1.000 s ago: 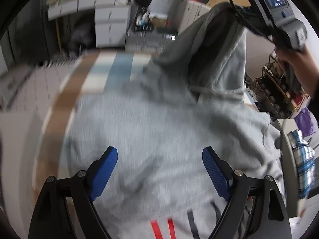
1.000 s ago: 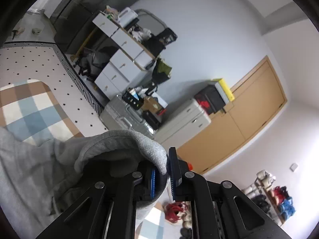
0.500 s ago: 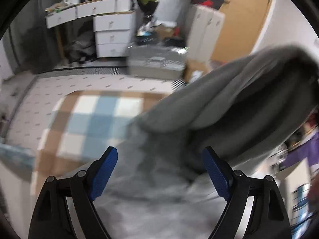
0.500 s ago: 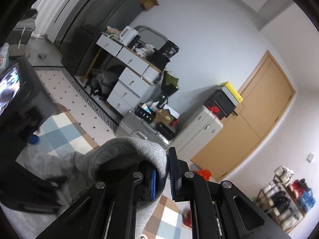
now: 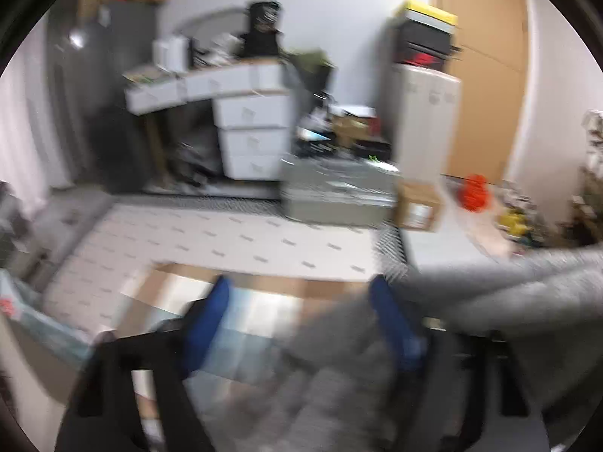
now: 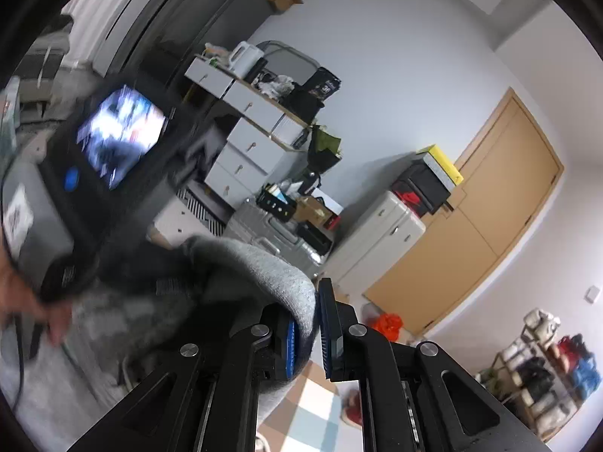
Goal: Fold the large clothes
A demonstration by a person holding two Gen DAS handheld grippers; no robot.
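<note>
**Grey hoodie up off the floor, pinched in the R gripper**

R gripper (image 6: pixel 306 333) has its blue pads clamped tight on a rolled edge of the grey hoodie (image 6: pixel 264 267), fabric squeezed betw. the two pads, curving up and over the left pad like a hood rim. Rest of the garment drops away to the lower left of the right wrist view, bunched and dark inside the fold.

L gripper (image 5: pixel 301 324): jaws wide apart, blue fingers (image 5: pixel 205 324) spread w/ nothing betw. them but rug. Whole left view is smeared w/ motion blur. Hoodie (image 5: pixel 501 301) sweeps across the lower right there, a grey band stretching from the right edge down behind the right-hand finger; can't tell if cloth touches that finger, too blurry.

From the R cam, the L unit's black body w/ its lit screen (image 6: pixel 120 139) fills the left side, close above the hoodie, also blurred. Person's hand (image 6: pixel 30 297) grips it at the far left edge.

Below the L gripper: checked rug (image 5: pixel 241 324), blue/white/tan squares, lying on the pale dotted floor mat (image 5: pixel 241 241). Bkgd: white drawer unit (image 5: pixel 252 139) against the wall, silver suitcase (image 5: pixel 339 196) just right of it, cardboard box (image 5: pixel 418 211) beside that, wooden door (image 6: pixel 486 218) on the right, shoe rack (image 6: pixel 546 369) in the far corner.
</note>
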